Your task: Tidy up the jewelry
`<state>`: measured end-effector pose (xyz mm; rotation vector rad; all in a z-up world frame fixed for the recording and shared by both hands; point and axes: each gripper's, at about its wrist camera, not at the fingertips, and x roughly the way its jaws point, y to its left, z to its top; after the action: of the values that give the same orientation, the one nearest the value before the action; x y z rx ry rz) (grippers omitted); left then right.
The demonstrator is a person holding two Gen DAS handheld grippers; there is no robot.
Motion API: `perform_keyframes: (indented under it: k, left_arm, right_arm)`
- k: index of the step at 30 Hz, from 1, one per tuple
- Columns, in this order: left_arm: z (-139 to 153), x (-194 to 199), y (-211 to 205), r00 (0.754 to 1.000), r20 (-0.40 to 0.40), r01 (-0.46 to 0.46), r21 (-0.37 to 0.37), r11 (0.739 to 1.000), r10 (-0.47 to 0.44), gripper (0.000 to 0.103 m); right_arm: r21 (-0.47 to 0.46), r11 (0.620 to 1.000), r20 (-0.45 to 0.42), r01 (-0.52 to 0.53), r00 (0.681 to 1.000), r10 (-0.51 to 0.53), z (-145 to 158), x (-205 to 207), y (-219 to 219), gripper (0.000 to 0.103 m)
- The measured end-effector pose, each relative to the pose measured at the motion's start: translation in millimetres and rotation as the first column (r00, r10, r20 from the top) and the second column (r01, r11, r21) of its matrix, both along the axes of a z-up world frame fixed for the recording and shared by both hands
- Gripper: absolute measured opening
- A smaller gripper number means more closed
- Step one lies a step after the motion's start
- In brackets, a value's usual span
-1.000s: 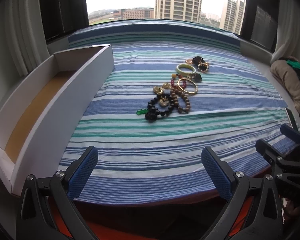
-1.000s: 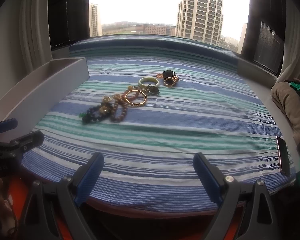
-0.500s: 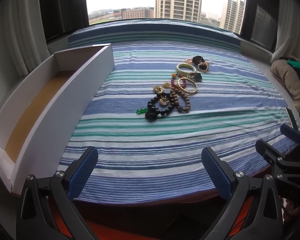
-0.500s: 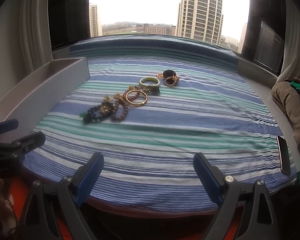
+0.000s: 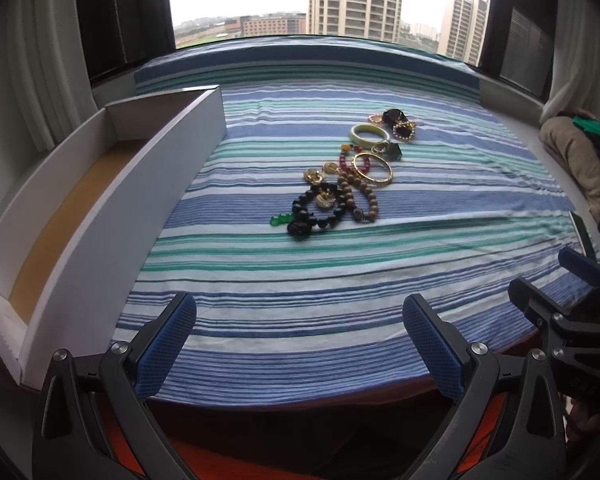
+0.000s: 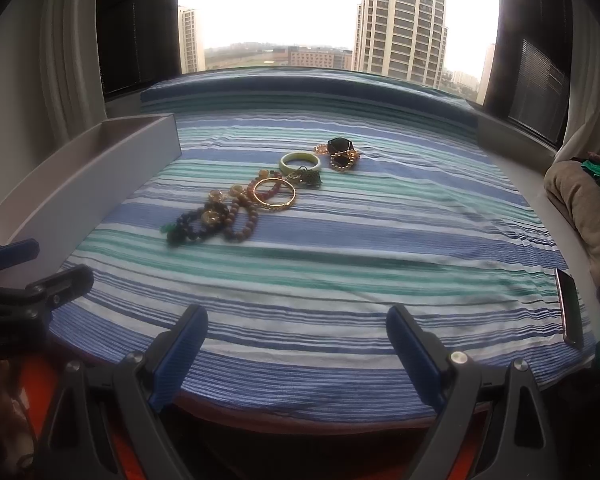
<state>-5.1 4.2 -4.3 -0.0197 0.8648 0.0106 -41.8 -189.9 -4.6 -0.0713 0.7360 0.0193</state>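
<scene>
Several pieces of jewelry lie in a loose row on the striped cloth (image 5: 340, 280): a black bead bracelet (image 5: 314, 212), a brown bead bracelet (image 5: 358, 198), a gold bangle (image 5: 372, 168), a pale green bangle (image 5: 370, 134) and dark gold-trimmed pieces (image 5: 398, 124). The same row shows in the right wrist view, with the gold bangle (image 6: 274, 196) and green bangle (image 6: 300, 162). A long white open box (image 5: 100, 208) lies along the cloth's left edge. My left gripper (image 5: 300, 340) and right gripper (image 6: 296, 344) are both open and empty, near the cloth's front edge, well short of the jewelry.
A phone (image 6: 570, 306) lies at the cloth's right edge. A beige and green bundle (image 6: 580, 200) sits on the sill at the right. The right gripper shows at the lower right of the left wrist view (image 5: 560, 296). A window is behind the cloth.
The right wrist view has moved slightly forward and to the left toward the jewelry. The left gripper has held still. Both grippers stay open.
</scene>
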Motion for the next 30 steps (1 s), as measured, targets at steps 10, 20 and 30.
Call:
perform_keyframes:
  k: [10, 20, 30]
  left_arm:
    - [-0.3, 1.0, -3.9, 0.999, 0.0, 0.034, -0.038, 0.999, -0.034, 0.103]
    - [-5.8, 2.8, -3.4, 0.999, -0.031, 0.025, -0.045, 0.999, -0.026, 0.103]
    - [-8.8, 4.0, -2.4, 0.999, -0.043, 0.017, -0.044, 0.999, -0.019, 0.103]
  right_arm:
    - [0.0, 1.0, 0.002, -0.003, 1.0, 0.003, 1.8, -1.2, -2.0, 0.093]
    - [0.006, 1.0, -0.002, -0.007, 1.0, 0.007, 1.2, -0.5, -3.5, 0.093]
    - [0.01, 1.0, -0.008, -0.01, 1.0, 0.01, -0.9, -1.3, -2.7, 0.093]
